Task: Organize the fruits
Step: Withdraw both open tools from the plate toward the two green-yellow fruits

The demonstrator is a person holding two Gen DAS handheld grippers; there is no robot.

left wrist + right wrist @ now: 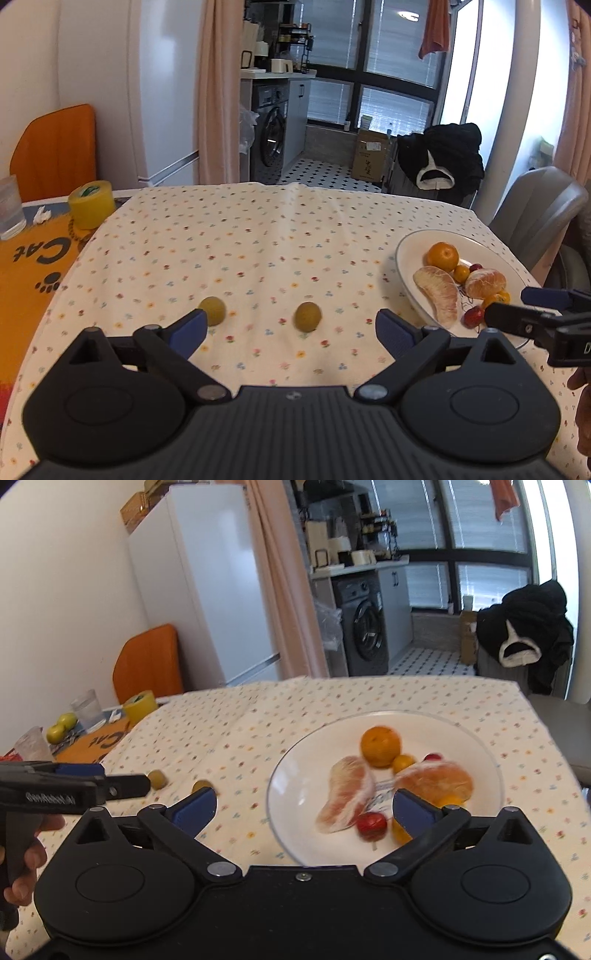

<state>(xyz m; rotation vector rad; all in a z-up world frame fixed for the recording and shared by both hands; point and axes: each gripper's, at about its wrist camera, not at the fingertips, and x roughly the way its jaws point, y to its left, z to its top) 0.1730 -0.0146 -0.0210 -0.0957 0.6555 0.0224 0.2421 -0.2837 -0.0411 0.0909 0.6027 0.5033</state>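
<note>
L wrist view —
L gripper (290,326): jaws spread wide, nothing between; blue pads (188,330), hard black plastic body.
near fruit (307,316): small, round, olive-yellow, dull skin; sits on the cloth right ahead, between the open fingers' line. Prob. light and firm, will roll if nudged; best taken across its widest part, pads either side, gentle squeeze.
second fruit (211,311): same kind, to the left, just beyond the left pad; apart from the first.
tablecloth (229,236): soft cotton-like, tiny flower print, creased; could bunch under a low approach.
plate (406,245): white, glazed, shallow, on the right; holds whole orange (443,255), pomelo wedge (437,295), peeled citrus (485,283), small red fruit (473,317).
R gripper (506,308): comes in from the right edge over the plate's near rim; fingers apart, empty.

R wrist view (blurred) —
R gripper (304,808): jaws wide apart, holding nothing, hanging over the plate (295,760).
pomelo wedge (345,794): membrane bare, soft, wet-looking; would bruise or tear if pinched hard.
peeled citrus (436,781): soft segments, fragile. Whole orange (380,746): firm, waxy rind, maybe slippery.
two loose fruits (156,778): on the cloth left of the plate, well clear of it, by the L gripper (127,786).
Judgement: loose ones not yet on the plate.
</note>
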